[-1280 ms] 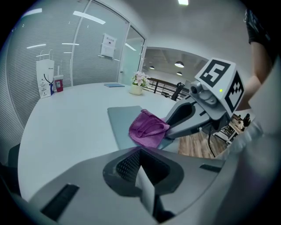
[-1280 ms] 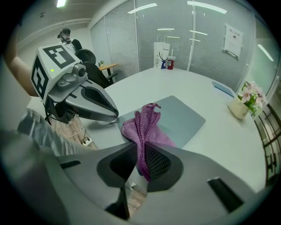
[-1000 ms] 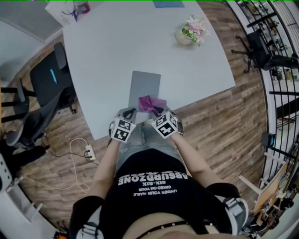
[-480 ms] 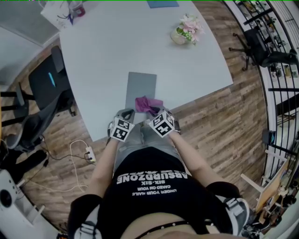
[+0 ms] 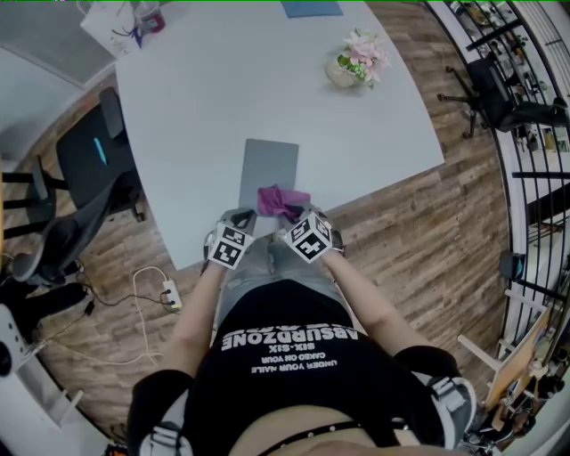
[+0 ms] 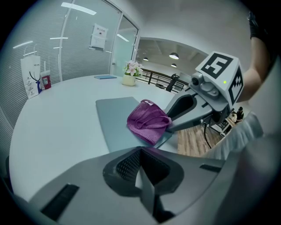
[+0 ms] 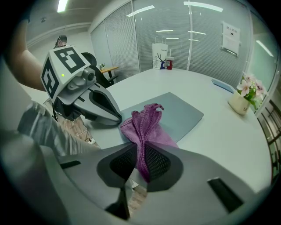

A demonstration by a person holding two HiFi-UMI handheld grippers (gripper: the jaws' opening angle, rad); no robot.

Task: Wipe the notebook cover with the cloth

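A grey notebook [image 5: 268, 172] lies flat near the front edge of the white table [image 5: 196, 107]. A bunched purple cloth [image 5: 280, 200] rests on its near right corner, pinched between the jaws of my right gripper [image 5: 297, 216]. In the right gripper view the cloth [image 7: 142, 132] runs up from between the jaws onto the notebook [image 7: 173, 112]. My left gripper [image 5: 240, 216] hovers at the notebook's near left corner, shut and empty. From the left gripper view the cloth [image 6: 148, 121] sits on the notebook [image 6: 118, 118] with the right gripper [image 6: 169, 125] behind it.
A flower pot [image 5: 354, 61] stands far right on the table, a white paper bag [image 5: 111, 22] and red cup at the far left, a blue booklet [image 5: 310, 8] at the back. Office chairs [image 5: 85, 169] are left of the table; a power strip [image 5: 169, 292] lies on the floor.
The right gripper with the cloth has edged slightly left and forward along the notebook's near edge. The left gripper has barely moved.
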